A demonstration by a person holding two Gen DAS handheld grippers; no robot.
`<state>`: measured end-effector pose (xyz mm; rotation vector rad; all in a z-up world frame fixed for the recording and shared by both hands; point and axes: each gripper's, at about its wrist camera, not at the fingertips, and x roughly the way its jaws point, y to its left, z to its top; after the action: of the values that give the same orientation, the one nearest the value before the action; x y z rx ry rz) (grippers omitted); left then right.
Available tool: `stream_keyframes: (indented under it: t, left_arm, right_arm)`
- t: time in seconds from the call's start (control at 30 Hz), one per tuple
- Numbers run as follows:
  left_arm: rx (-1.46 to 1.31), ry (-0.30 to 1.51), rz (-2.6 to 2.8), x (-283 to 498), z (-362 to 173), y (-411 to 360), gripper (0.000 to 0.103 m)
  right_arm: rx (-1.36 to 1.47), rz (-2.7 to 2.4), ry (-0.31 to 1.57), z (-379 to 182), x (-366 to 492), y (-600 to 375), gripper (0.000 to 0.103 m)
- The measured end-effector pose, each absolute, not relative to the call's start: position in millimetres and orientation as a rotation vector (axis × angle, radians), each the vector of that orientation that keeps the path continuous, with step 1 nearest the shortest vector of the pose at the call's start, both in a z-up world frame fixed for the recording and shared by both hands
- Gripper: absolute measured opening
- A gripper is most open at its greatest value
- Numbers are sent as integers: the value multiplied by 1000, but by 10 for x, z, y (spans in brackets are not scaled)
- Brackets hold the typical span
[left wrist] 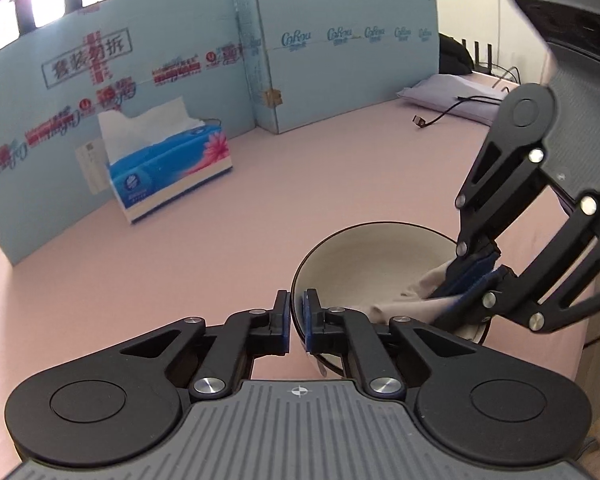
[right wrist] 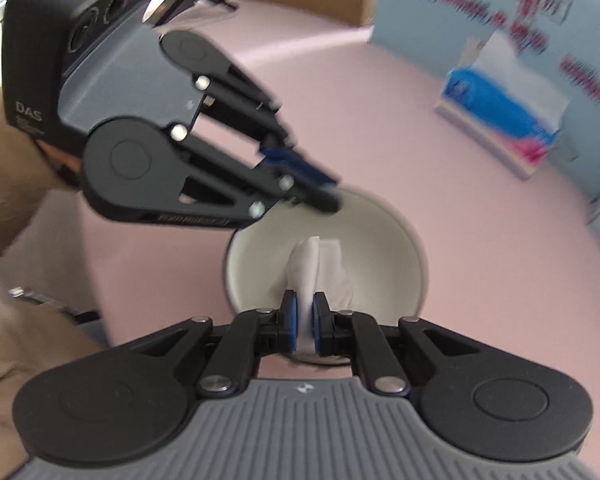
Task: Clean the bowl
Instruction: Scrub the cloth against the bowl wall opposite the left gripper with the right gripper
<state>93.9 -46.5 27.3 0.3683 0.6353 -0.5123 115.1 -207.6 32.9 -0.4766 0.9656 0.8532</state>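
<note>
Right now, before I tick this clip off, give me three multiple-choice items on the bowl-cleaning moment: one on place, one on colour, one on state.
1. Where does the tissue box stand?
A. On the pink table near the blue cardboard wall
B. Inside the bowl
C. On the pillow

2. What colour is the inside of the bowl?
A. Red
B. Off-white
C. Green

3. What is the right gripper doing?
A. Open above the table
B. Shut on the bowl's rim
C. Shut on a white tissue inside the bowl

Key: 1 A, the box sits on the table in front of the blue wall. 2 B, the bowl's interior is pale cream with a dark rim. 3 C, the tissue is pinched between its pads and lies in the bowl, while the left gripper clamps the rim.
</note>
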Motion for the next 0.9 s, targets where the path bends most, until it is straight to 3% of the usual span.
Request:
stream_keyframes:
  t: [0.33, 0.9]
  left_arm:
    - [351, 593, -525, 918, 228, -451, 10]
    - [307, 582, -546, 922, 210, -368, 12]
  right_arm:
    - [-796, 884, 1058, 299, 1224, -1779, 11]
    - [-1084, 701, 852, 271, 1202, -1567, 4]
